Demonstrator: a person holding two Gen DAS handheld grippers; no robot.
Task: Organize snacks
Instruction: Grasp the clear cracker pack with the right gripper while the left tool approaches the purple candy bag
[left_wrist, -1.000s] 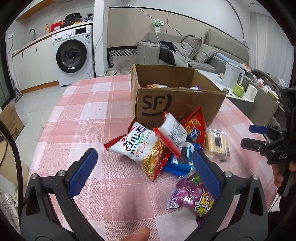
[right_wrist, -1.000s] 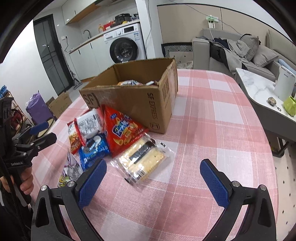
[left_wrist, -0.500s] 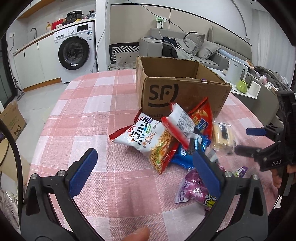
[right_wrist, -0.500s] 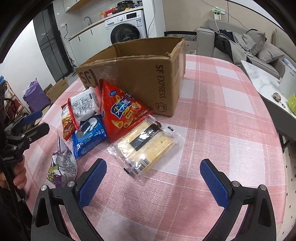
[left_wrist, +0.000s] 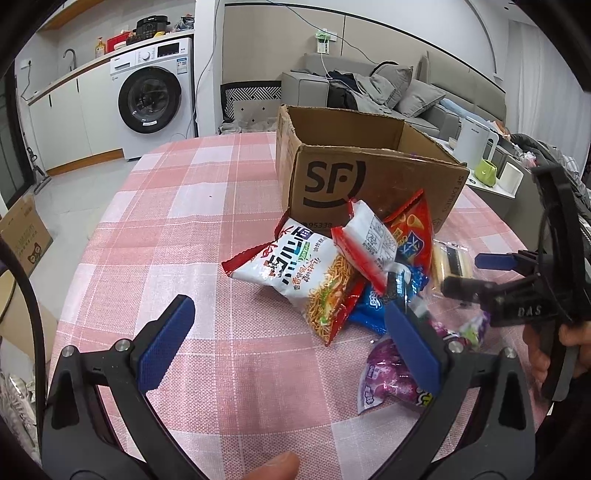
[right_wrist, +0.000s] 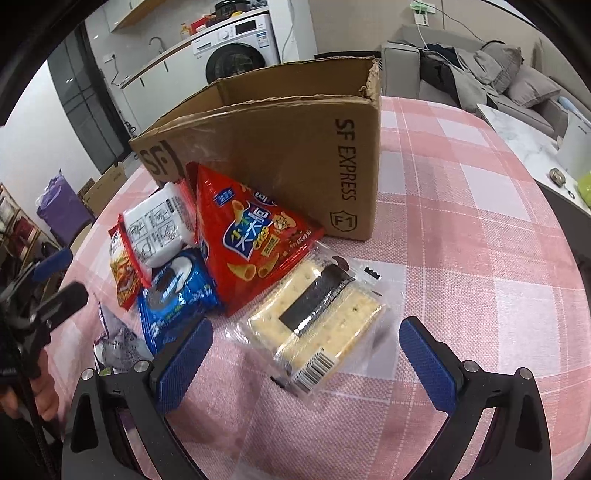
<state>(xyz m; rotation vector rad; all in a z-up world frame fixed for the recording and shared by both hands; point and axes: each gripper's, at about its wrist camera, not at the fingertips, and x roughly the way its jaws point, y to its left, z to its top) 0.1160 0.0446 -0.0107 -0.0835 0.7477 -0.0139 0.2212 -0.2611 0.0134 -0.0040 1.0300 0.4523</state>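
Fingers of the right gripper stand spread wide with nothing between the blue pads, low over the pink checked tablecloth. Just ahead of them lies the clear cracker pack, flat on the cloth, its barcode end toward the camera. Beside it, the blue cookie packet overlaps the left pad's side, and the red cone-snack bag leans against the cardboard box. A white-and-red packet rests against the same pile.

The left gripper is likewise spread and empty, hovering above the cloth. Its right pad sits in front of the purple candy bag, though I cannot tell whether they touch. Farther out, the noodle bag lies tilted on the heap before the box, whose open top faces up. A fingertip shows at the bottom edge. Beyond the table stand a washing machine and a grey sofa.
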